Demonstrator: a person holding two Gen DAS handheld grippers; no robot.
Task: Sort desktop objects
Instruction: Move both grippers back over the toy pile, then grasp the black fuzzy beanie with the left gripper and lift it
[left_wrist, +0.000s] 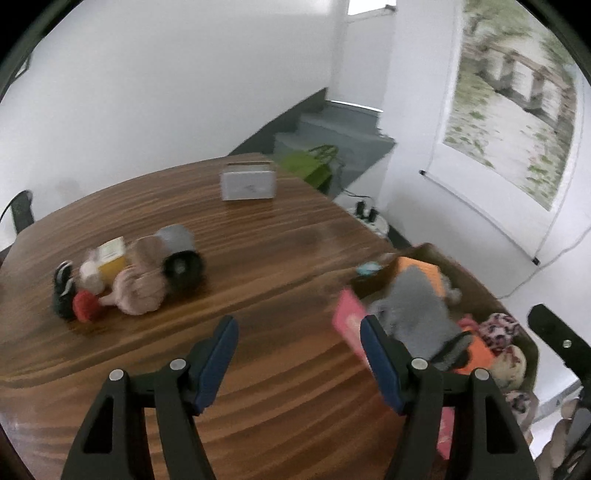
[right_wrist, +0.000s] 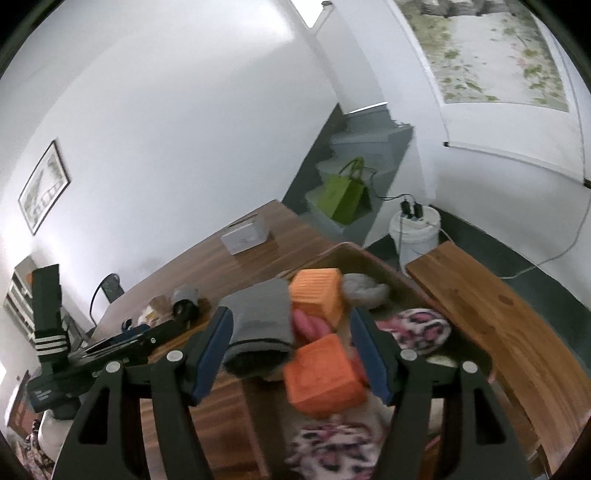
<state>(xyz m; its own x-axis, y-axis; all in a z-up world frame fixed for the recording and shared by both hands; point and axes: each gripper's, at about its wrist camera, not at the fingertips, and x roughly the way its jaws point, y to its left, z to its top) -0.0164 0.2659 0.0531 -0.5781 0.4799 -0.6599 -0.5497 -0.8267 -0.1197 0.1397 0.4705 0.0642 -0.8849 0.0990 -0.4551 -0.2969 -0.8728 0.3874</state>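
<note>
- The left gripper (left_wrist: 297, 334) hangs over bare table (left_wrist: 280, 258) with its jaws spread wide and nothing between them.
- The right gripper (right_wrist: 291, 332) is likewise spread and empty, poised above the box (right_wrist: 373, 258) at the table's right end. The box holds two orange blocks (right_wrist: 323, 373), a grey roll (right_wrist: 258, 325), pink pieces and spotted pink-and-white cloth (right_wrist: 421, 328).
- A second group lies well apart, on the left of the table: a dark cylinder (left_wrist: 181, 254) on its side, a tan knotted plush (left_wrist: 140, 284), a yellow carton (left_wrist: 110, 260), a red lump (left_wrist: 86, 304) and a black-and-white piece (left_wrist: 62, 286), all touching or just beside one another.
- A pink card (left_wrist: 349, 321) leans at the box's near edge, by the grey roll.
- Handling, as I judge it:
  - The plush, cloth and grey roll look soft and light. They would squash under the pads, so a pinch across the thickest fold should hold best.
  - The orange blocks look like foam: light, grippy, safe to take across two flat faces.
  - The cylinder looks hard and smooth, and it may roll. Across its body, square to its axis, seems the surer hold.
  - The carton is stiff but thin-walled, so a gentle squeeze on its narrow sides would suit.
  - The card is thin. It offers only an edge.
- Motion blur smears the small pile, so the red and black-and-white pieces may be toys or cloth. I cannot tell which.
- A white box (left_wrist: 248, 181) stands alone near the far edge.
- Loose things on the table alongside a filled box fit sorting partly done. They equally fit things laid out of the box.
</note>
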